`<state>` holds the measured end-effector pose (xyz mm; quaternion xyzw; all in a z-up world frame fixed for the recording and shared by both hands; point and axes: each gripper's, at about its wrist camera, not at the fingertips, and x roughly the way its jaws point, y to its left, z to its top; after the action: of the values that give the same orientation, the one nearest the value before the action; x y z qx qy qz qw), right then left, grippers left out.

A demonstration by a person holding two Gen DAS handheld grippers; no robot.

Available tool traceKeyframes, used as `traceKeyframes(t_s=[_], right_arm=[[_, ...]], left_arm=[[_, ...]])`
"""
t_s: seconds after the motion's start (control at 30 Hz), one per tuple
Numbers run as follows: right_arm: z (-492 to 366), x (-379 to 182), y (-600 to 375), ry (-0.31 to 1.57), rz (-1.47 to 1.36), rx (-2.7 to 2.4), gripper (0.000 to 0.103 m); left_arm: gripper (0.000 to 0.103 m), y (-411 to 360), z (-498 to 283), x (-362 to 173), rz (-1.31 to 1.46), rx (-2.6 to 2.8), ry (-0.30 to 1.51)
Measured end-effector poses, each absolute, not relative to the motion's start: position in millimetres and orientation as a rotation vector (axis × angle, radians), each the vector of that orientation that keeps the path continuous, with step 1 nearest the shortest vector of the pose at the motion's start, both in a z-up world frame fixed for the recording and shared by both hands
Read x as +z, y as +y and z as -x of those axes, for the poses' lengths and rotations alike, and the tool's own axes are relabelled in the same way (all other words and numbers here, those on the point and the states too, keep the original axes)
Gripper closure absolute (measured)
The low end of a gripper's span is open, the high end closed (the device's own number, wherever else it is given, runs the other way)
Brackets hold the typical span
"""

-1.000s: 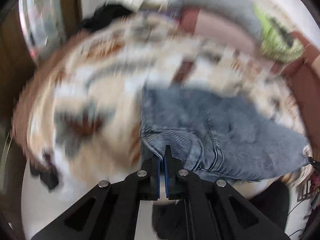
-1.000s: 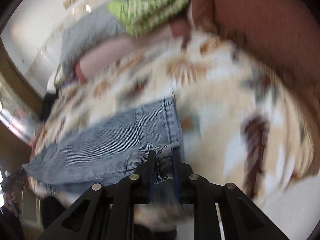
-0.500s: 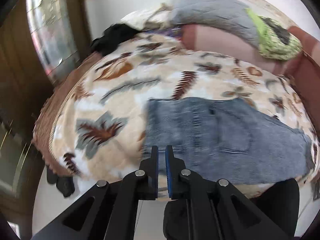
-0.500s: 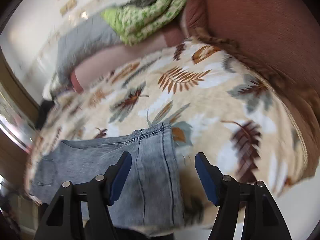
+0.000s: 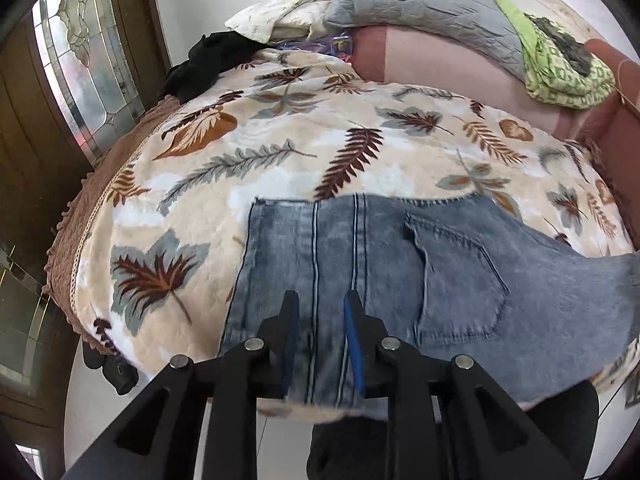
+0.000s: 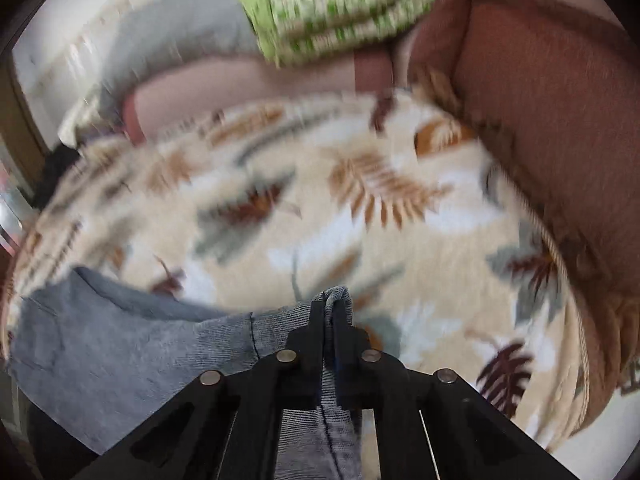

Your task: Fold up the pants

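Observation:
Light blue jeans lie flat on a leaf-patterned blanket, back pocket up, near the bed's front edge. My left gripper is open, its fingers above the jeans' near edge with nothing between them. In the right wrist view the jeans spread to the left, and my right gripper is shut on a pinched fold of the denim edge, lifted slightly off the blanket.
A grey pillow, a green patterned cloth and a pink cushion lie at the back. Black clothing sits at the back left near a glass door. A brown sofa arm rises at right.
My left gripper went from shut to open over the jeans. My right gripper, open half a second ago, has shut on the jeans' edge and is moving; its view is blurred.

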<state>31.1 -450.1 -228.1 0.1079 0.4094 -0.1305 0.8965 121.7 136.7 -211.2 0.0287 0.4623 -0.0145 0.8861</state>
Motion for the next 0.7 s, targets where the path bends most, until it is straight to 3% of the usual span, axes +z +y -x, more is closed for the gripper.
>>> traceKeyframes(t_s=[0.1, 0.23, 0.37, 0.43, 0.5, 0.7], right_arm=[[-37.4, -231.5, -455.0, 0.792, -0.227, -0.316, 0.099], [-51.4, -300.1, -476.1, 0.951, -0.3, -0.362, 0.097], [-35.3, -288.2, -481.5, 0.877, -0.34, -0.474, 0.05], [-24.0, -265.8, -478.4, 0.788, -0.375, -0.486, 0.05], [-20.7, -247.0, -456.3, 0.747, -0.354, -0.414, 0.05], [-54.3, -238.4, -324.1, 0.836, -0.23, -0.028, 0.051]], left_arm=[[0.078, 128.3, -135.6, -220.4, -0.07, 0.006, 0.964], [0.066, 120.8, -150.4, -245.1, -0.104, 0.038, 0.991], [0.062, 127.6, -158.2, -268.4, -0.148, 0.107, 1.015], [0.04, 138.8, -161.8, -276.3, -0.139, 0.142, 1.023], [0.032, 149.9, -164.3, -281.2, -0.114, 0.162, 1.021], [0.031, 153.1, -159.1, -267.8, -0.111, 0.197, 0.96]])
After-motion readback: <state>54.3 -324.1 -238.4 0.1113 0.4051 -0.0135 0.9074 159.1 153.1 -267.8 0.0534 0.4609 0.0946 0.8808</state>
